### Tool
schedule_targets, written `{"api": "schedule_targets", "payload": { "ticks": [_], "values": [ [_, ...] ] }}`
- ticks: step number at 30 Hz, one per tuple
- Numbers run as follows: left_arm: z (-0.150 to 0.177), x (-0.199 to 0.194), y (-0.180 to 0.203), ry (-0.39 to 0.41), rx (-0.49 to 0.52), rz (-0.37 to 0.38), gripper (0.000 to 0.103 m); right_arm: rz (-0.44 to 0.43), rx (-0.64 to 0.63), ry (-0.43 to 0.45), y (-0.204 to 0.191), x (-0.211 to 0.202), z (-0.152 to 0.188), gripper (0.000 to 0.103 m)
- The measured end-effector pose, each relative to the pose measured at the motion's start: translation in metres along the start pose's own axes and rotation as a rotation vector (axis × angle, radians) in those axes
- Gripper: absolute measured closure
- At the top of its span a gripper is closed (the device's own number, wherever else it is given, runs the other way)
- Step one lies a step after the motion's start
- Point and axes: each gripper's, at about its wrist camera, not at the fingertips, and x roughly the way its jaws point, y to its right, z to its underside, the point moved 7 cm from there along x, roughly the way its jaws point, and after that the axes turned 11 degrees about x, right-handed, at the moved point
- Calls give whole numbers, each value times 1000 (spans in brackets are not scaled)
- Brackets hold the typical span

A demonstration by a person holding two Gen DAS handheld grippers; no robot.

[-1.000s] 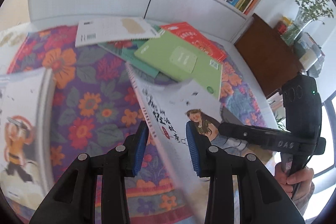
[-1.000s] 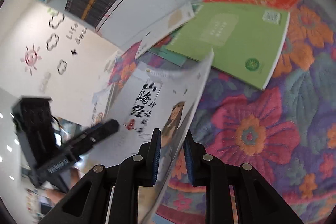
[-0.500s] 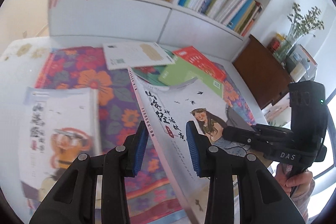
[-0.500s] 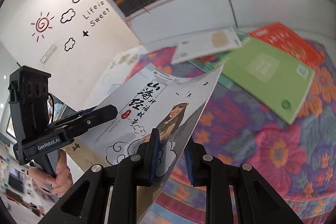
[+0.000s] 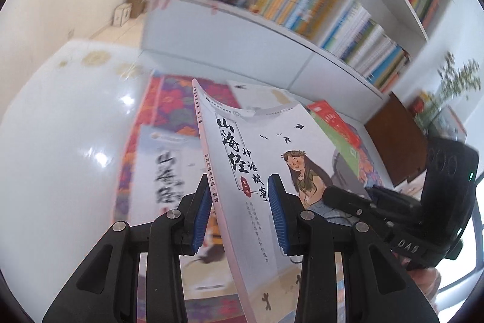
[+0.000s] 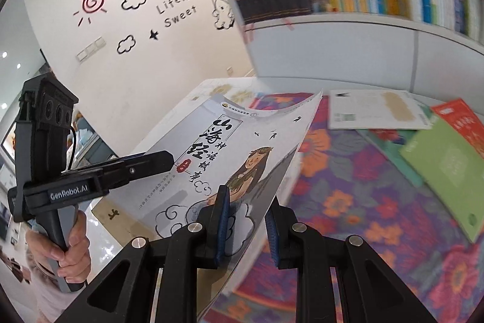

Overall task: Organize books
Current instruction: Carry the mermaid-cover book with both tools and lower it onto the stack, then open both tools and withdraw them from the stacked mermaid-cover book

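Left wrist view: left gripper (image 5: 239, 214) clamping the white book (image 5: 257, 159) by its spine, lifted over a second book (image 5: 169, 171) lying on the desk's floral cloth (image 5: 178, 102), right wrist view: right gripper (image 6: 246, 224) pinching its cover edge, green book (image 6: 447, 165) lying near the cloth's right edge.

A floral cloth (image 6: 378, 202) covers the glossy white desk (image 5: 60, 156). Wall decals (image 6: 136, 8) — sun, clouds, lettering — mark the white wall; a vase of greenery (image 5: 453, 90) stands on a brown cabinet (image 5: 396, 138).
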Motion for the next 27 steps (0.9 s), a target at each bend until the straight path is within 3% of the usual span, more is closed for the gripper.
{"api": "schedule_targets", "payload": {
  "ticks": [10,25,27],
  "values": [
    [47,44,-58,-116,-64,-26,70,47,-22,-117,-7,81,42,81],
    [56,43,-59,-169,93,-283,68,73,-12,-174,-4,92,58,77],
    [57,40,-58,-165,92,-278,68,68,-3,-178,-4,92,58,76]
  ]
}}
